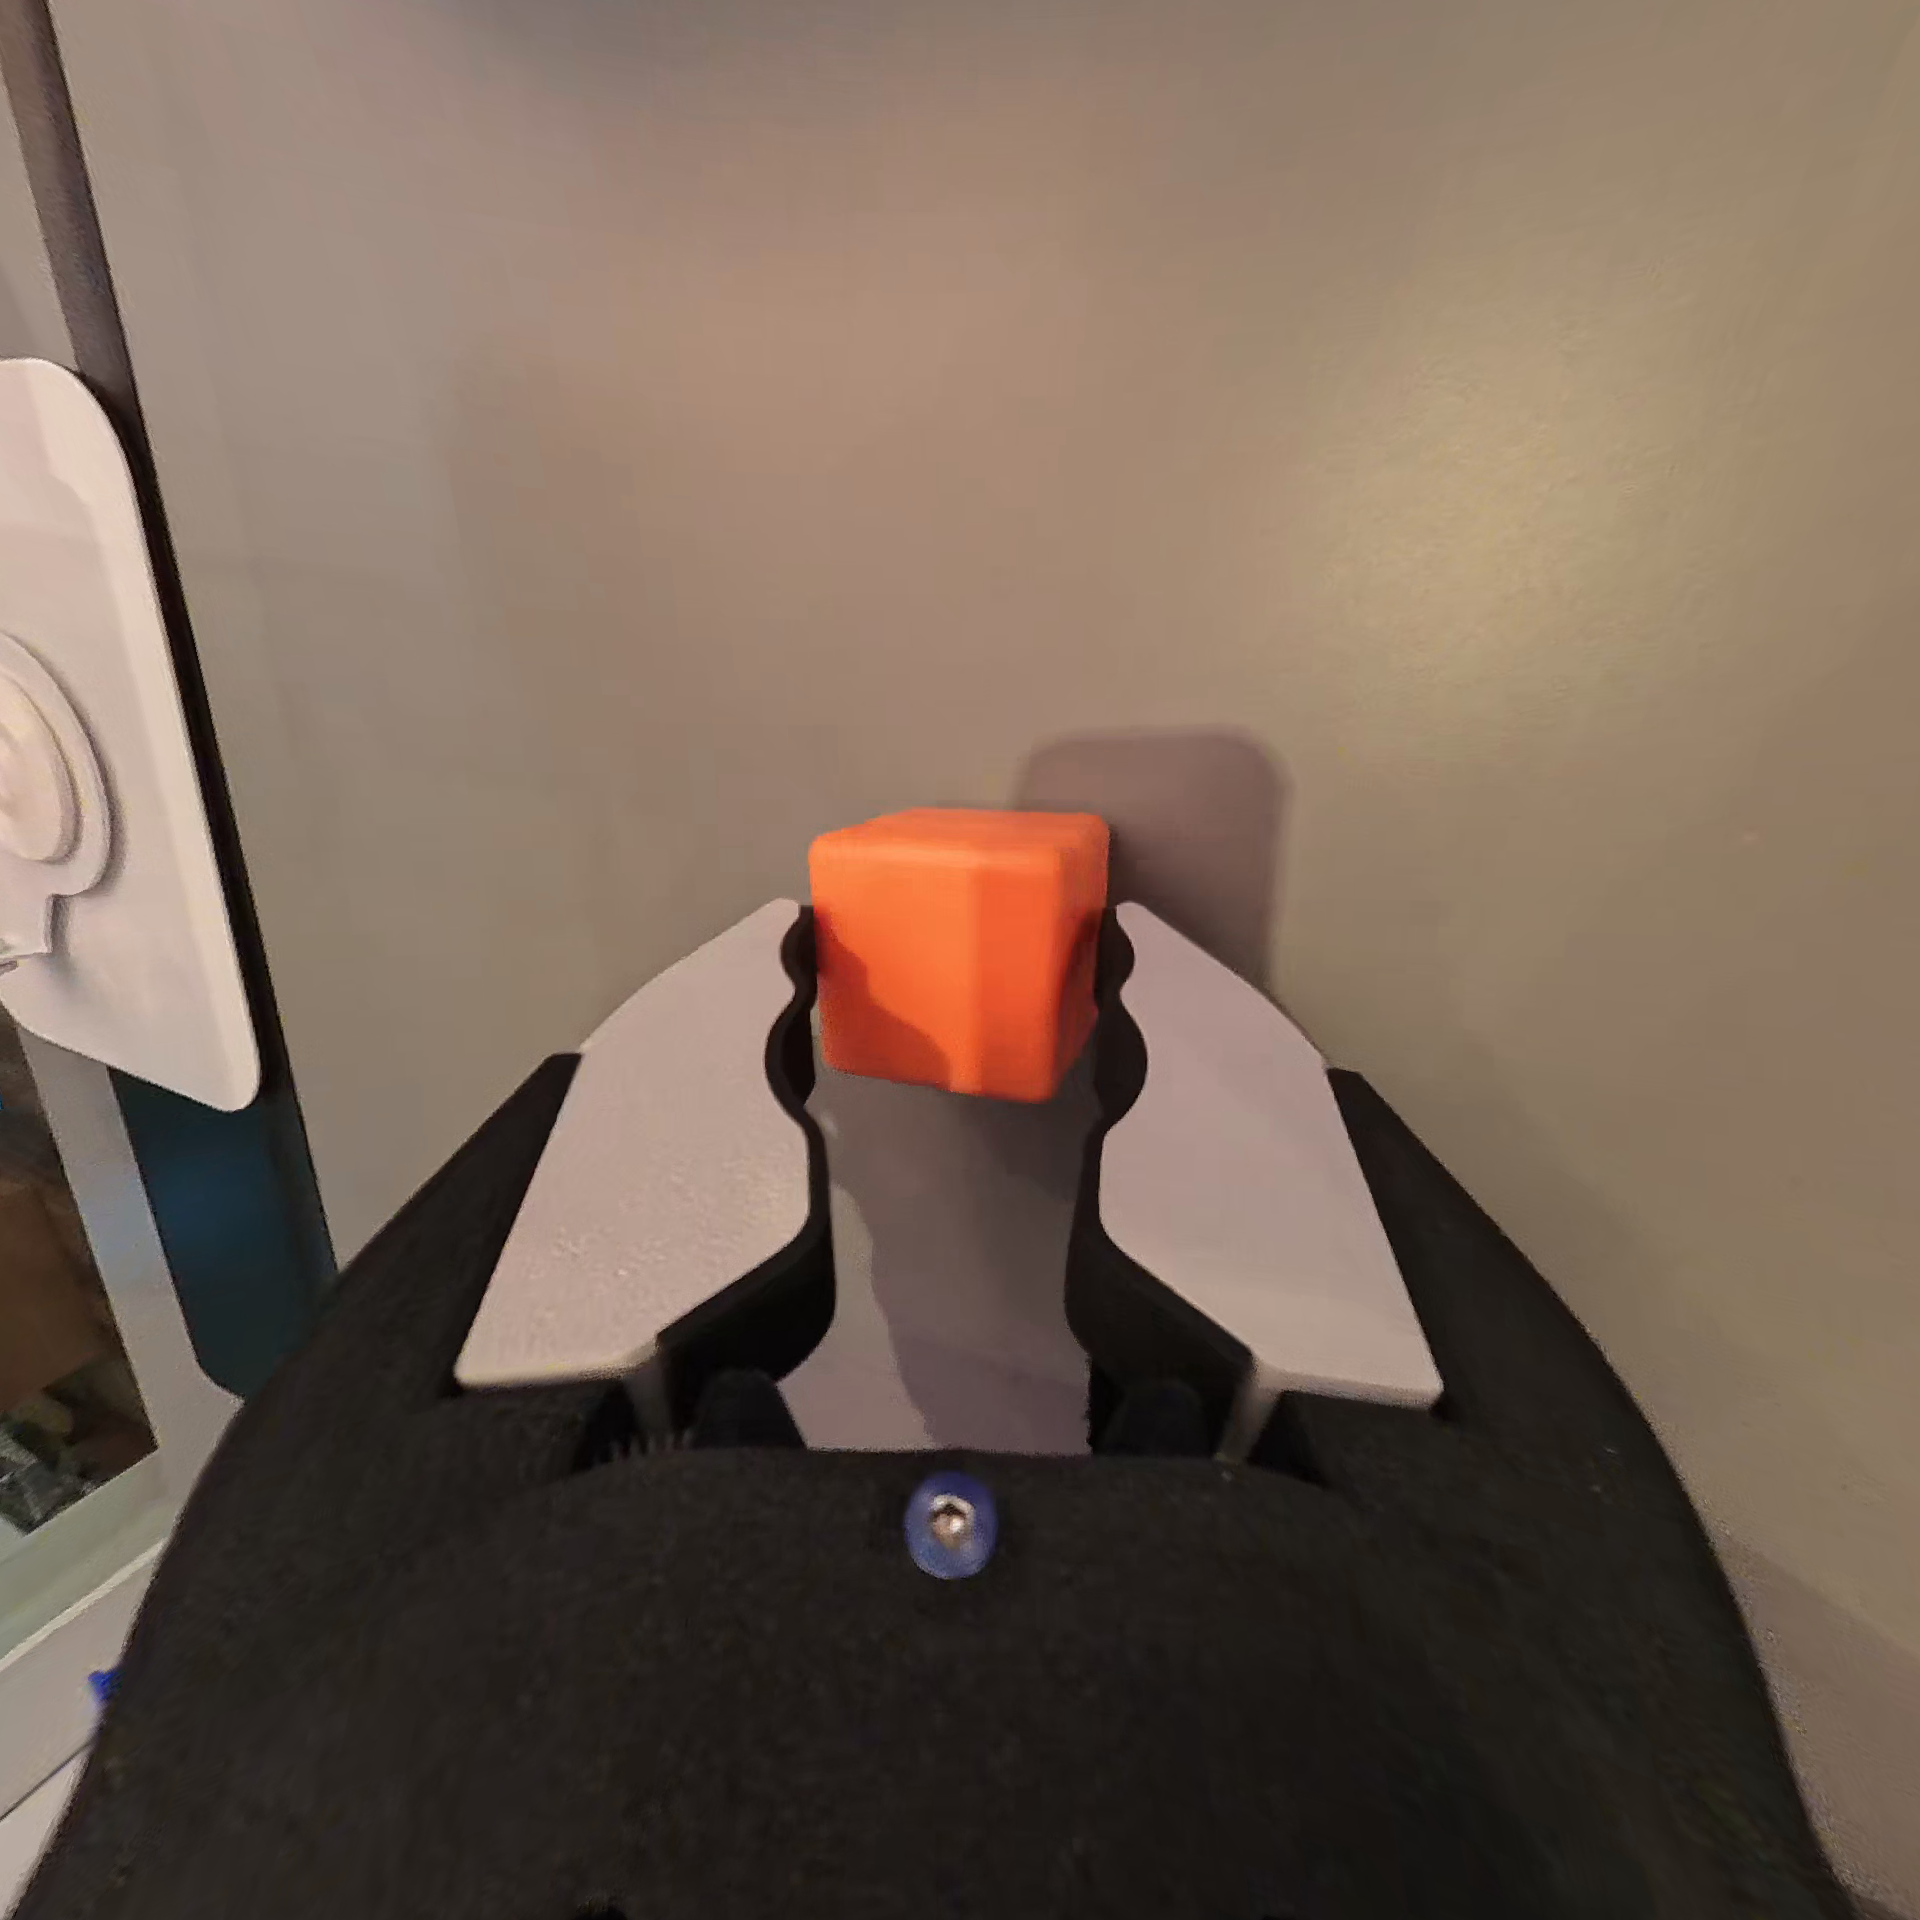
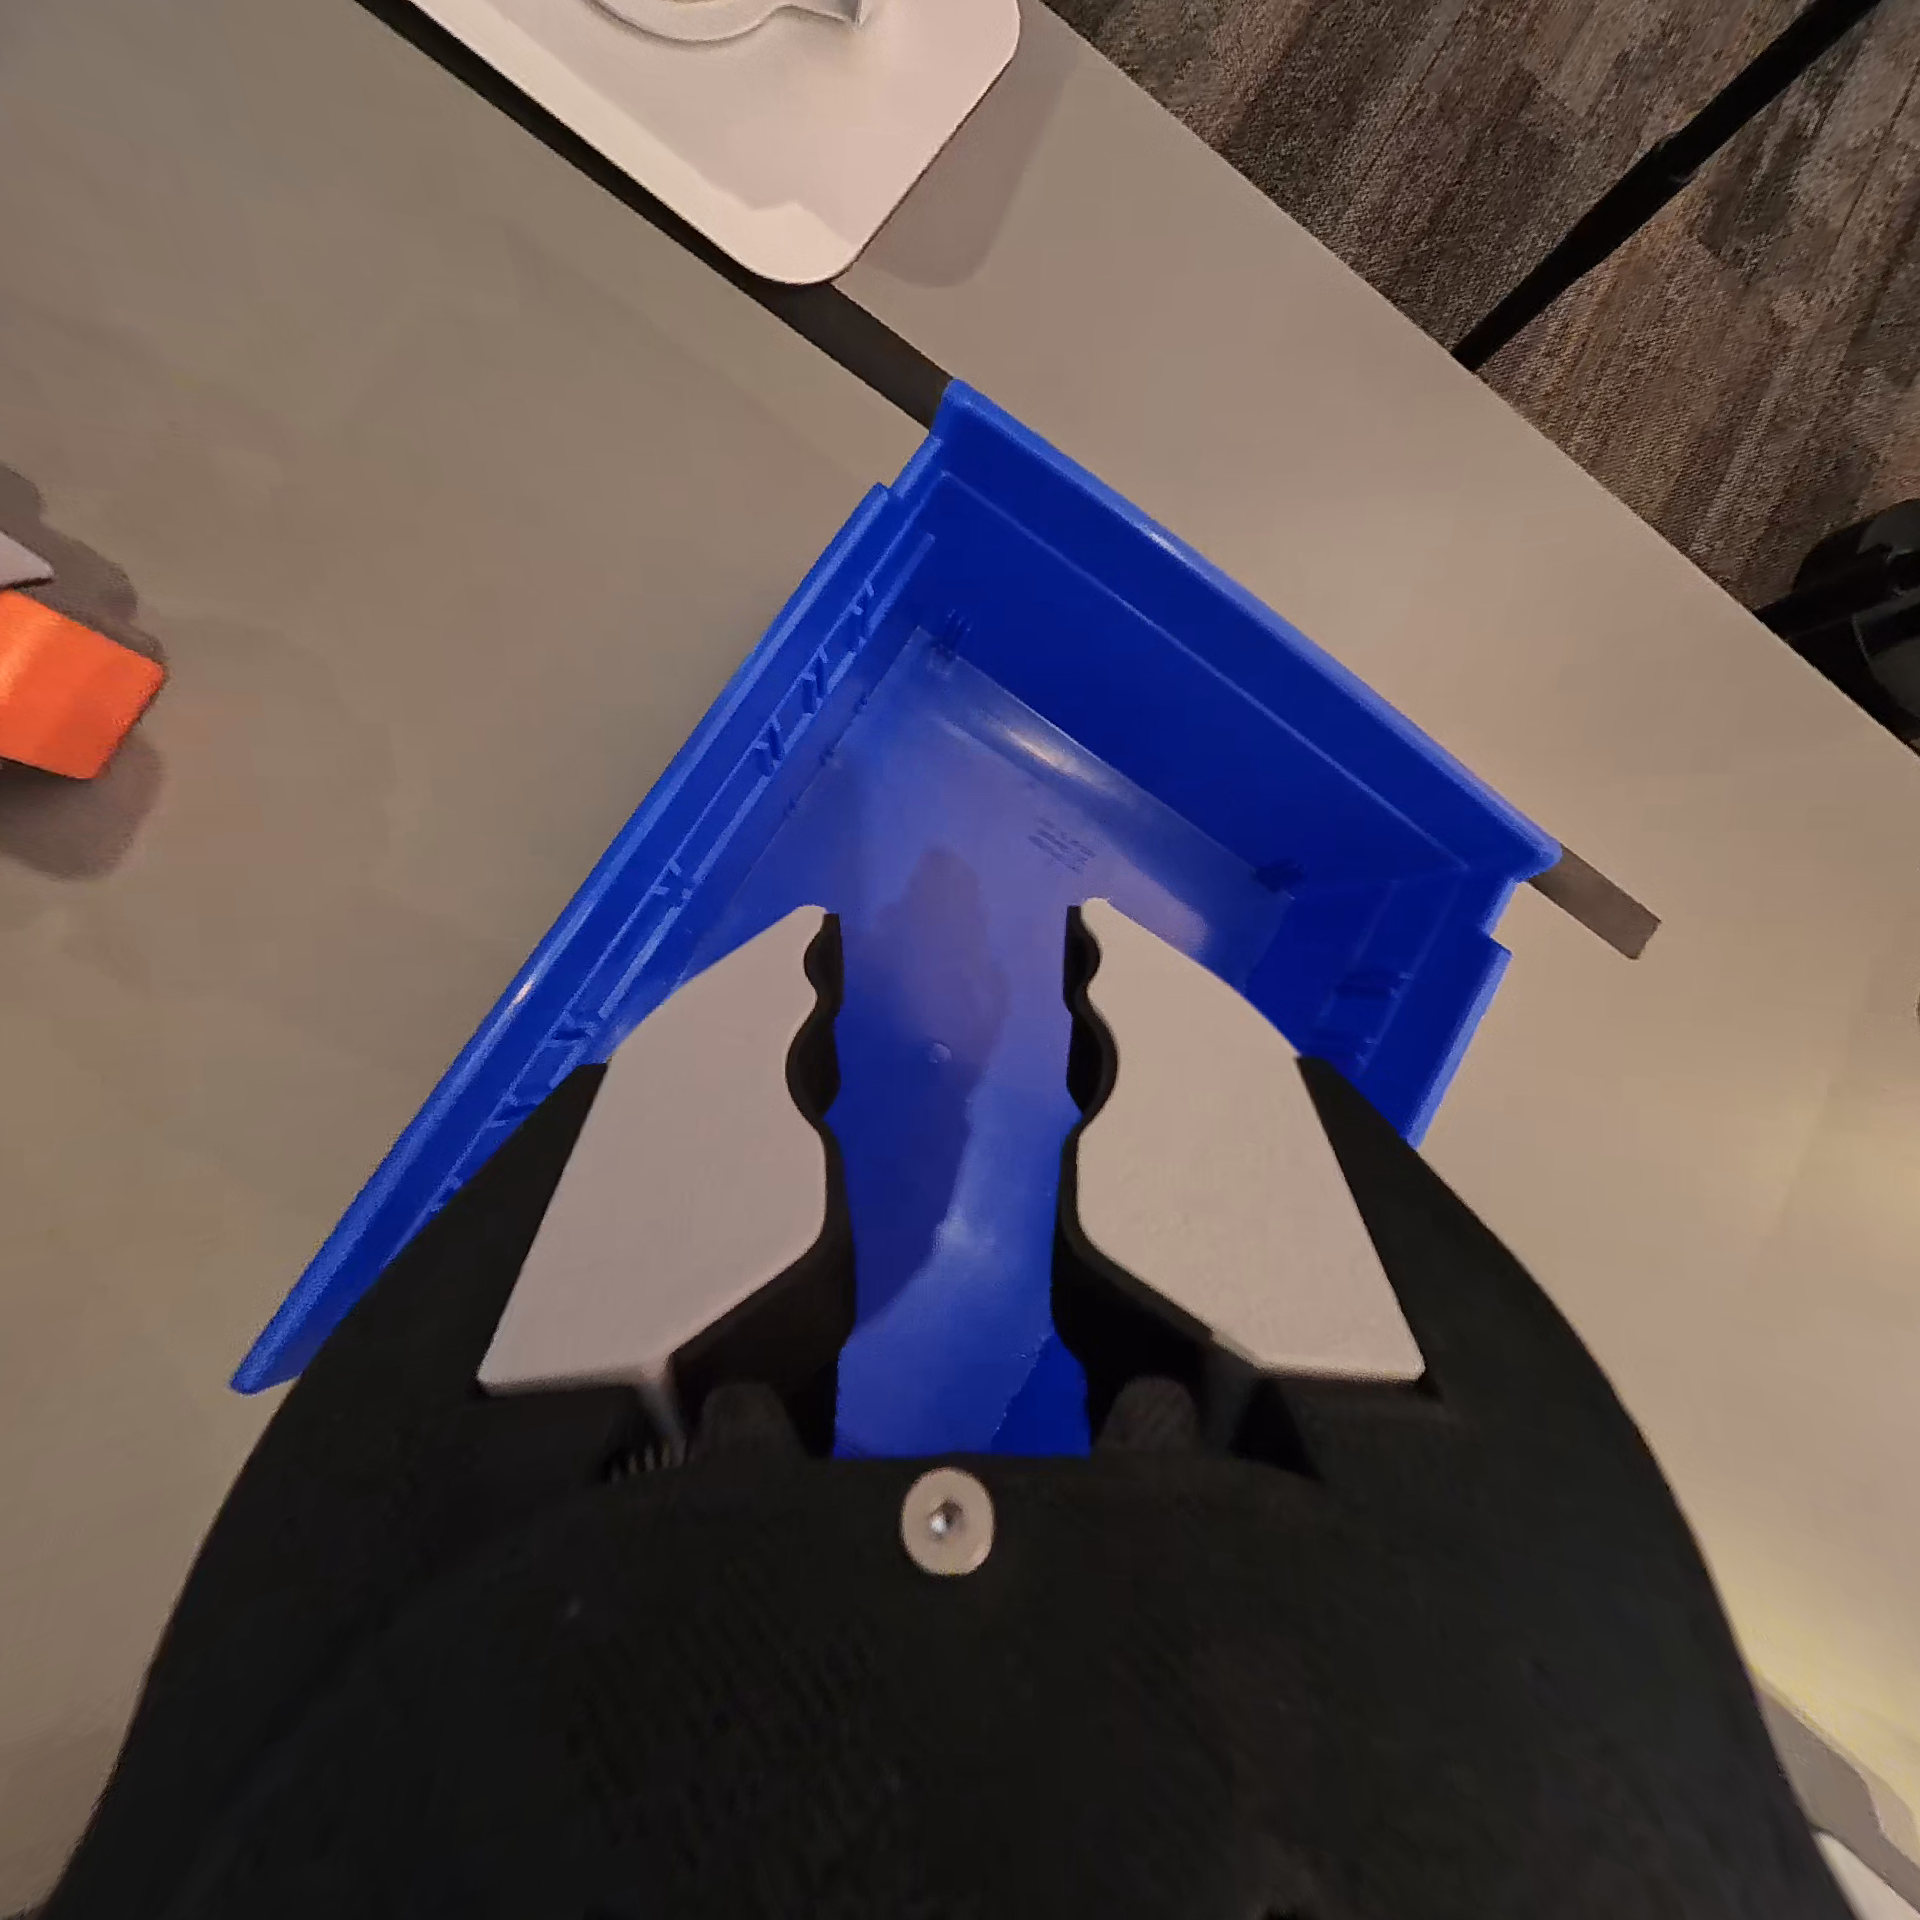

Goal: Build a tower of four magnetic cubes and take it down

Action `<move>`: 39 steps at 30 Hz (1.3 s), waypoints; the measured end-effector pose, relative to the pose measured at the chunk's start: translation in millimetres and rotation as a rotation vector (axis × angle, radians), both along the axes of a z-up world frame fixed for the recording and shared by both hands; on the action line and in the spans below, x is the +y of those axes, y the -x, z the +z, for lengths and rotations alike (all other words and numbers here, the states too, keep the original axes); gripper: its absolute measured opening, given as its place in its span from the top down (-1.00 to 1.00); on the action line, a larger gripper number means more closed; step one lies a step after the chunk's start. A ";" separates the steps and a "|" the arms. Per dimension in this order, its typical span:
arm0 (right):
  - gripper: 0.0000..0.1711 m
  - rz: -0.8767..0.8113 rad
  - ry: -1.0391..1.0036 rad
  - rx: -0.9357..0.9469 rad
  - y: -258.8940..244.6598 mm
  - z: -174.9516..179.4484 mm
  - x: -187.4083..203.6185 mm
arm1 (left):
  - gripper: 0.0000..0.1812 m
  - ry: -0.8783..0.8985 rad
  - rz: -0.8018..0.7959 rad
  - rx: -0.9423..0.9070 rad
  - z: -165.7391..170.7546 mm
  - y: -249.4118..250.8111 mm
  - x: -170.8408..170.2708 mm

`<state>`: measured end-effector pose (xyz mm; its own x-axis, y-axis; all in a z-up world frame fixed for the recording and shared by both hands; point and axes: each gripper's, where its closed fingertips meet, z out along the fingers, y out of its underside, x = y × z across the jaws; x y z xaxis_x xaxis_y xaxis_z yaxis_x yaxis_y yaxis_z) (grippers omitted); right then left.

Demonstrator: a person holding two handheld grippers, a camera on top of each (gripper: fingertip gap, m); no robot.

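I saw a grey table (image 2: pixel 468 436) spread beneath both tools, running out past the fingers in each view. Over it, the blue bin (image 2: pixel 1143 707) sat directly under my right gripper (image 2: pixel 948 920), its floor showing in the gap between the fingers and its walls rising ahead of the tips and off to their left. Those fingers stood apart with nothing between them, released. A white plate-like fitting (image 2: pixel 769 125) lay well beyond the bin, at the table's far edge; in the left wrist view the same kind of white piece (image 1: pixel 94 727) sat far to the left of the fingers. My left gripper (image 1: pixel 956 925) was clenched on the orange cube (image 1: pixel 951 951), which was pinched between the two fingertips, one corner edge turned toward the camera, held clear above the table. In the right wrist view that orange cube (image 2: pixel 73 696) showed far left of the fingers, at the picture's edge.
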<state>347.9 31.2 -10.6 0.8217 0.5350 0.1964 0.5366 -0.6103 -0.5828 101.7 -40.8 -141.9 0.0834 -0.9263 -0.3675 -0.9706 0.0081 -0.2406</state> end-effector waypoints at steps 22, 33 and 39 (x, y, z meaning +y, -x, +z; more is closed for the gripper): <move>0.49 0.010 0.027 0.038 -0.3 -4.4 -5.2 | 0.38 0.333 0.948 0.004 56.6 322.5 -78.0; 0.49 0.014 0.058 0.005 -5.4 -12.4 -7.1 | 0.43 0.339 1.025 0.149 22.8 343.8 -54.3; 0.49 0.023 0.079 -0.006 -5.2 -16.5 -8.8 | 0.36 0.362 1.040 0.206 14.9 345.4 -56.2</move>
<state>353.2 22.4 -27.1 0.8079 0.5677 0.1577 0.5543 -0.6415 -0.5302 -243.7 -97.0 -126.9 0.8479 -0.4963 -0.1866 -0.4859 -0.8681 0.1012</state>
